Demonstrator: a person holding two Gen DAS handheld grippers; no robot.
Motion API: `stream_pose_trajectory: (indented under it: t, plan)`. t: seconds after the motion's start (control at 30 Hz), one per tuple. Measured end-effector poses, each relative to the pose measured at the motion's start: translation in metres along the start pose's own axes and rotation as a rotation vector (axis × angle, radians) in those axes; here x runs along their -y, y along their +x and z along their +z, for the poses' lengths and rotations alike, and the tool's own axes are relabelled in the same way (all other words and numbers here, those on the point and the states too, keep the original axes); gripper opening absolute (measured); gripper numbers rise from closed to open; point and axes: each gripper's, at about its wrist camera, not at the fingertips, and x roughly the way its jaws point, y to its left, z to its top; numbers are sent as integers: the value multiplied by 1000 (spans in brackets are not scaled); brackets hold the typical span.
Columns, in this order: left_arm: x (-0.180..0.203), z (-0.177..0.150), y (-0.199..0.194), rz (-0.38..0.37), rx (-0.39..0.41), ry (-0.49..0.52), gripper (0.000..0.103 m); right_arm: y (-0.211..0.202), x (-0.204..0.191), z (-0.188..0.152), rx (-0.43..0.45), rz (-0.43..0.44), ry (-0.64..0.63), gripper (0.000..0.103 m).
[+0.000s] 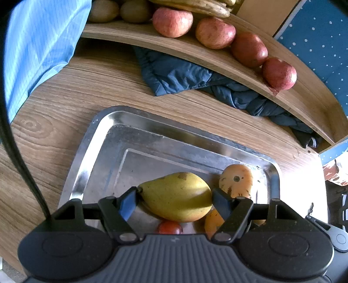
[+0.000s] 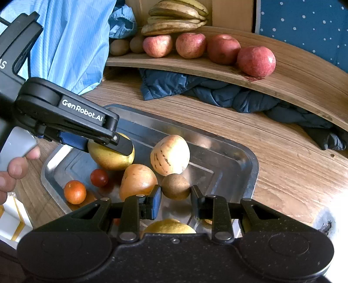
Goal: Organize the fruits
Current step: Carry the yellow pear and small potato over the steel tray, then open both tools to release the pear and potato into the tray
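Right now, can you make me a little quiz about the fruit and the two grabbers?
1. True or false: the left gripper has its fingers on both sides of the yellow pear.
2. Which fruit sits between the right gripper's fingers? A) kiwi B) apple C) banana
3. Fill in: the red apples sit in a row on the wooden ____.

Key
1. True. Both views show the fingers against the pear, over the metal tray.
2. A. The brown kiwi lies between the open fingers; whether they touch it is unclear.
3. Shelf, in front of the bananas.
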Motion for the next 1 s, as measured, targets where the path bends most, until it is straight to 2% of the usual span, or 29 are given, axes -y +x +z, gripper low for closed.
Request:
stream_pose_trajectory:
  t: [1.0]
  plan:
    - [-1,5,3,5,1,-8,78,11,-1,5,-17,9,4,33]
